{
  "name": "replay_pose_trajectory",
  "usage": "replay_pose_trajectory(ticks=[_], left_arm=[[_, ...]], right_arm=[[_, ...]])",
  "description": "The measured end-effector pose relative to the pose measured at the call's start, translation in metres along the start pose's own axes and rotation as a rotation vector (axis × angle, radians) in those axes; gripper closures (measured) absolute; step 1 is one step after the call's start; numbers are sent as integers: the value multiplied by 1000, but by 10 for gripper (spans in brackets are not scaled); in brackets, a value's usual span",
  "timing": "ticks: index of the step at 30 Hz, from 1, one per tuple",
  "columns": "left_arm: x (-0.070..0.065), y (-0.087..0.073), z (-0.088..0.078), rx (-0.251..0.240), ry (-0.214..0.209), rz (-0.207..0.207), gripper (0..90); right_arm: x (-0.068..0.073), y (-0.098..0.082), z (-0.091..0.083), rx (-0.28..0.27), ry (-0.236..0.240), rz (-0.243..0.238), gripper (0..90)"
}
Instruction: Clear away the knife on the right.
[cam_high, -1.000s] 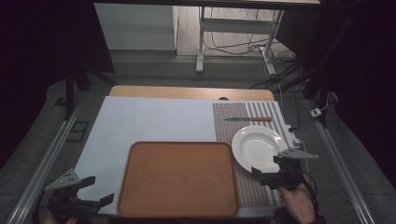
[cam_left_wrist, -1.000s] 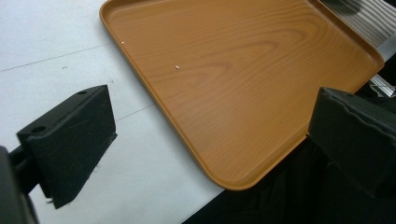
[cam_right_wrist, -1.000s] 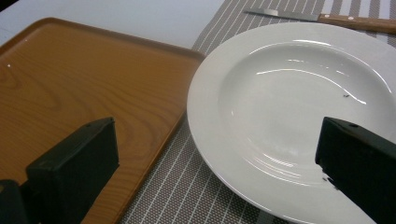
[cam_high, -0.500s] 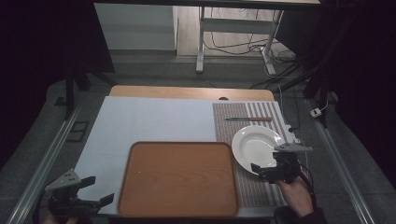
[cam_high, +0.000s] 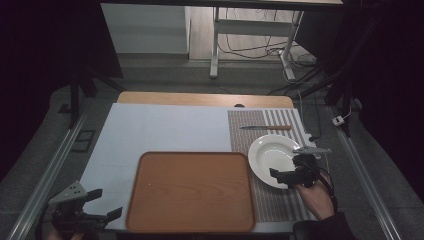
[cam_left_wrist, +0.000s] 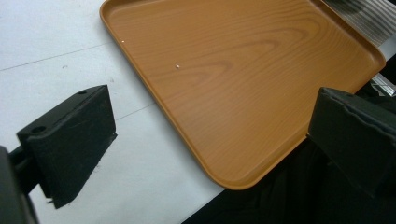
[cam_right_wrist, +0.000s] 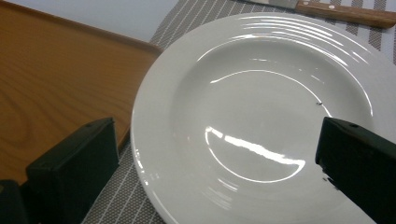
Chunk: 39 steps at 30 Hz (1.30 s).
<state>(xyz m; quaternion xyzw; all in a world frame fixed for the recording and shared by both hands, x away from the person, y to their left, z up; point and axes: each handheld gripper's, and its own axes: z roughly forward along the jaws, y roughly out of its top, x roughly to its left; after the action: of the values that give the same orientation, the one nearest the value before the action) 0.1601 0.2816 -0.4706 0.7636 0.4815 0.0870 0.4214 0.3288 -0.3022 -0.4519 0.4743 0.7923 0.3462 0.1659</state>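
Note:
A white deep plate (cam_high: 272, 155) lies on a grey striped placemat (cam_high: 260, 200) at the right of the table. My right gripper (cam_high: 287, 167) is at the plate's near right rim, held by a hand. In the right gripper view the plate (cam_right_wrist: 261, 121) lies between the wide-apart jaws, and my right gripper (cam_right_wrist: 217, 140) is open and holds nothing. A wooden tray (cam_high: 190, 192) sits in the middle near the front edge. My left gripper (cam_high: 106, 202) hovers open at the table's front left corner, with the tray's corner (cam_left_wrist: 233, 70) ahead of my left gripper (cam_left_wrist: 215, 116).
A knife with a wooden handle (cam_high: 265, 127) lies on the placemat beyond the plate, and the knife (cam_right_wrist: 345, 11) runs along the top edge of the right gripper view. A pale blue mat (cam_high: 165, 130) covers the table's left and middle. The table's front edge is just below the tray.
My right gripper has moved left and a little forward, in over the plate's near rim. The left gripper, tray, plate and knife have stayed put.

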Motion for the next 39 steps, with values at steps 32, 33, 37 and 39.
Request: replay_pose_trajectory(ticks=[32,33,37,39], left_arm=[[1,0,1,4,1,-4,8],[1,0,1,4,1,-4,8],[1,0,1,2,0,-6,8],[1,0,1,3,1,-3,8]], right_arm=[[-28,40,41,40,-68,-30,0],[-28,40,41,40,-68,-30,0],[-32,45,49,46,-67,-30,0],[-37,48,54,52,-77,-29,0]])
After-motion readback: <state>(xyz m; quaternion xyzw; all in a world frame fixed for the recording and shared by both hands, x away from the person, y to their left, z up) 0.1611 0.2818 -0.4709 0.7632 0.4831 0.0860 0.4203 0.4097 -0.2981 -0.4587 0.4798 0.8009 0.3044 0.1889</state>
